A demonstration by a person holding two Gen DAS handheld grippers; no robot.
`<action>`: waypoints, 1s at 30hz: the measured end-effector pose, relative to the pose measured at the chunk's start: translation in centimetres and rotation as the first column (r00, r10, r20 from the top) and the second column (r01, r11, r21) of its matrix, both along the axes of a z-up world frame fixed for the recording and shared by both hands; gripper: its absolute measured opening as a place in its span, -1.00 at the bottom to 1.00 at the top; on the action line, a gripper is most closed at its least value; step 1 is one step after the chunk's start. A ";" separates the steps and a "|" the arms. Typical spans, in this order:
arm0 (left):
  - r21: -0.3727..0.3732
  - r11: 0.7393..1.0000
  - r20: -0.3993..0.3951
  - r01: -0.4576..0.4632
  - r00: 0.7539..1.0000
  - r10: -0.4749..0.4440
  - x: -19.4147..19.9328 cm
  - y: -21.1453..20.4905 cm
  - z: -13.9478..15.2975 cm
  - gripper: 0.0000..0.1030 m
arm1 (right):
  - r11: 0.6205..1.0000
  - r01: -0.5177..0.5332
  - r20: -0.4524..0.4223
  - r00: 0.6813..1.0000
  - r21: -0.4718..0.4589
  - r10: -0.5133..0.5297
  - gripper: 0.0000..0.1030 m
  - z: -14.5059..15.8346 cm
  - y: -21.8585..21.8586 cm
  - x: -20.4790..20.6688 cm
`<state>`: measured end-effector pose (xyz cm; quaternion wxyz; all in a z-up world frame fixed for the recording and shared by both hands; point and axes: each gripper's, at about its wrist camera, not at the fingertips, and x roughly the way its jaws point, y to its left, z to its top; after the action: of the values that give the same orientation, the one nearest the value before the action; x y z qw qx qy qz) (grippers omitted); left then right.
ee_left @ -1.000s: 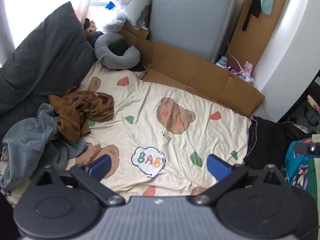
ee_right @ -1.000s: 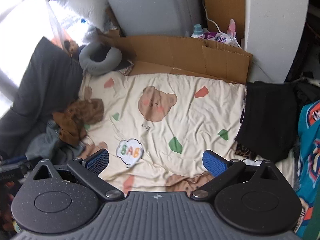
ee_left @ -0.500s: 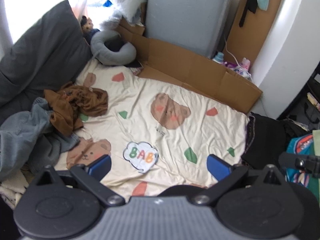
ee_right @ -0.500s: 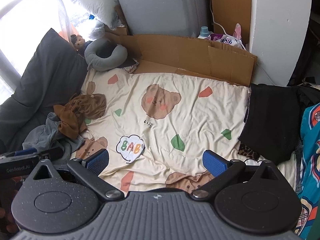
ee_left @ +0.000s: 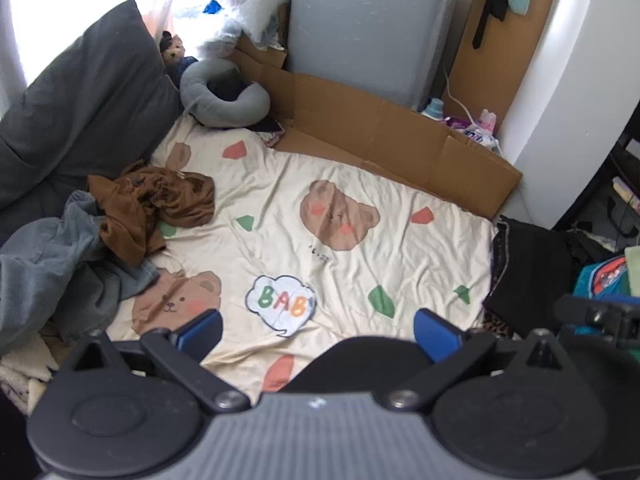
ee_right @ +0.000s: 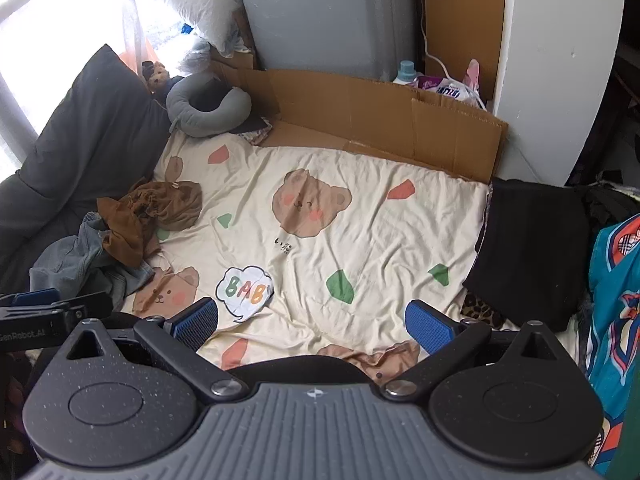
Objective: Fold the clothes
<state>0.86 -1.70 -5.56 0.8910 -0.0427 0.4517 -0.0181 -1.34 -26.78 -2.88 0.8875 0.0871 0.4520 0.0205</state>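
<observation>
Left wrist view: left gripper (ee_left: 318,330) spread wide, empty, above cream bear-print sheet (ee_left: 360,264). Brown garment (ee_left: 152,204) crumpled at sheet's left edge, lapping over grey-blue denim heap (ee_left: 56,268). Black folded garment (ee_left: 528,276) at right edge. Right wrist view: right gripper (ee_right: 312,322) likewise agape, gripping nothing, above sheet. Cardboard (ee_right: 380,120) along far side.

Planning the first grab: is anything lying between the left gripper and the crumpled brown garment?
Nothing visible blocks it. Only bare bear-print sheet lies between the open left gripper and the brown garment. The garment does overlap the grey-blue jeans on its far-left side.
</observation>
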 end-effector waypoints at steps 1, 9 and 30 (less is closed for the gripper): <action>0.001 1.000 0.009 0.000 1.000 0.000 -0.2 0.1 -0.1 0.99 | 1.000 0.004 0.005 1.000 -0.002 -0.004 1.00 0.0 -0.1 -0.1; -0.044 0.998 -0.002 -0.046 0.999 0.046 -0.2 1.1 -0.7 0.99 | 0.998 0.036 0.005 0.999 0.049 -0.036 0.99 -0.6 -1.0 -0.1; 0.051 0.999 -0.050 0.010 0.999 -0.007 1.5 -0.9 -1.3 0.96 | 0.999 0.010 -0.068 0.998 0.040 -0.007 0.99 -1.5 -1.2 1.2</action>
<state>2.37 -2.56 -6.84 0.8801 -0.0185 0.4744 -0.0094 -0.10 -28.00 -4.34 0.8699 0.1076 0.4808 0.0227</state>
